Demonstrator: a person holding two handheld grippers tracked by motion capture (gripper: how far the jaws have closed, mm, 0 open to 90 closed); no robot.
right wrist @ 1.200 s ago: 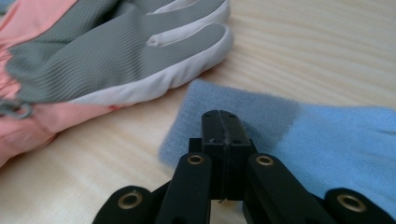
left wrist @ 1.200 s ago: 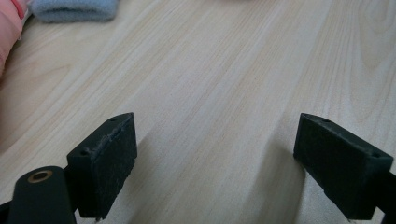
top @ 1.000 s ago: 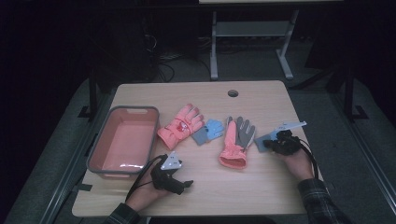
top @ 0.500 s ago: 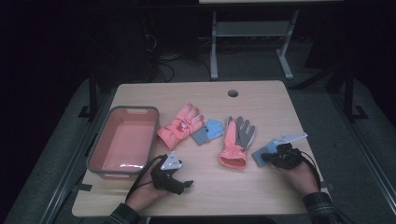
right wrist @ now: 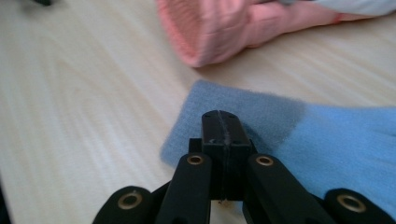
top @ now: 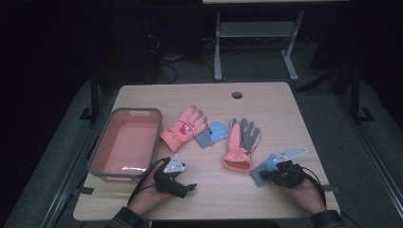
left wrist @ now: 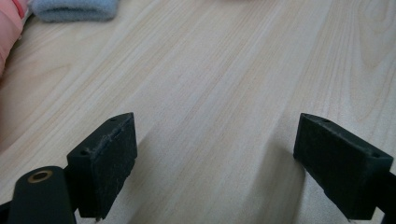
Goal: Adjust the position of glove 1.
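My right gripper (top: 268,175) sits near the table's front right, shut on the grey-blue cuff of a light blue glove (top: 264,166). In the right gripper view the closed jaws (right wrist: 223,122) pinch that blue glove (right wrist: 327,135), with a pink cuff (right wrist: 219,32) just beyond. My left gripper (top: 187,188) rests at the front left, open, and in the left gripper view bare wood lies between its jaws (left wrist: 229,163). On the table lie a pink glove (top: 183,128), a second small blue glove (top: 212,133) and a pink-and-grey glove (top: 240,142).
A pink bin with a grey rim (top: 135,111) stands at the table's left. A cable hole (top: 236,95) is at the back centre. A grey-blue cuff (left wrist: 74,8) and a pink edge (left wrist: 7,32) show in the left gripper view.
My right gripper has drawn back toward the front edge, pulling the light blue glove with it. The left gripper and the other gloves have stayed put.
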